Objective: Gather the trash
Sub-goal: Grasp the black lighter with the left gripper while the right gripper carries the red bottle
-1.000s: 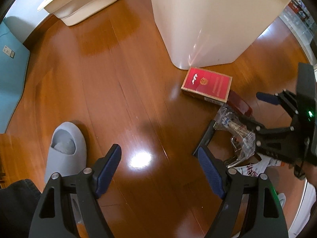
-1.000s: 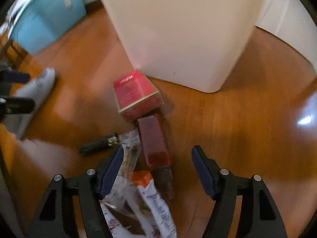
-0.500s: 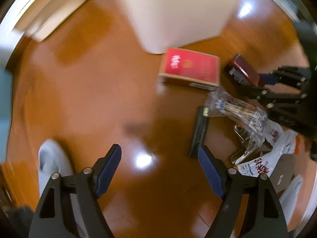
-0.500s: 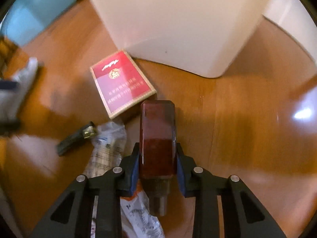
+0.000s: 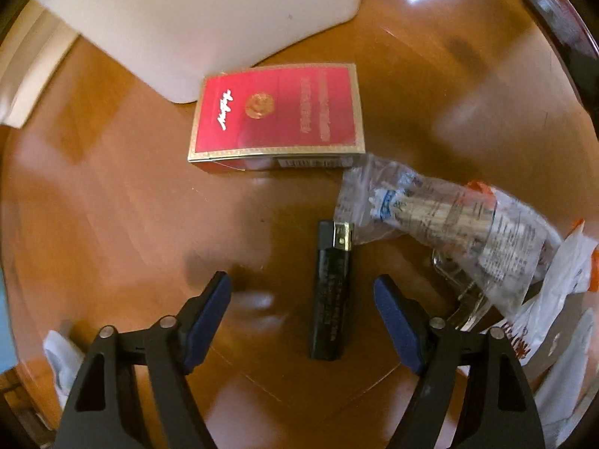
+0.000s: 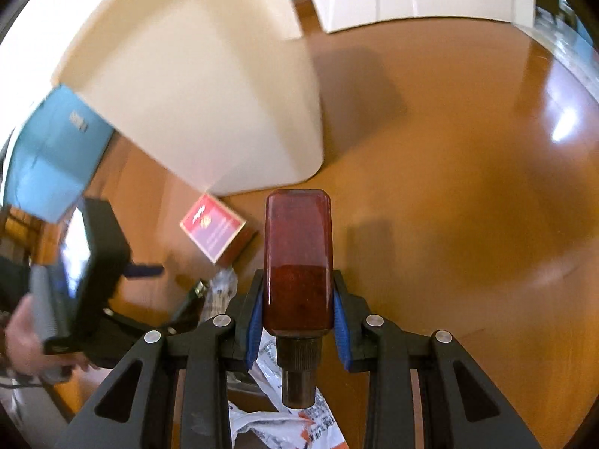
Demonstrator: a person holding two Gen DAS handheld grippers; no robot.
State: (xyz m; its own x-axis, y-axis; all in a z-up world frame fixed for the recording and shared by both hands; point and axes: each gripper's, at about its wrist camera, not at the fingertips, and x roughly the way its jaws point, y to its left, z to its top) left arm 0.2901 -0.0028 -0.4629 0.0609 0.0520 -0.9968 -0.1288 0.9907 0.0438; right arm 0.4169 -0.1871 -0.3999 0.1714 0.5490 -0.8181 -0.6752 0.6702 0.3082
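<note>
- Dark red bottle [image 6: 297,262] clamped between right gripper [image 6: 297,321] pads, raised off the floor.
- Left gripper [image 5: 301,299] jaws wide, closing slightly, nothing gripped; black lighter [image 5: 331,292] lies between them.
- Red box [image 5: 277,112] just beyond.

A second ago my right gripper [image 6: 298,310] stood open over the dark red bottle [image 6: 298,262] on the floor; its jaws have since clamped it and carried it up off the litter. My left gripper [image 5: 301,316] has dropped, its jaws narrowing a little, so the black lighter [image 5: 331,293], formerly at right, now lies between them at lower centre.
</note>
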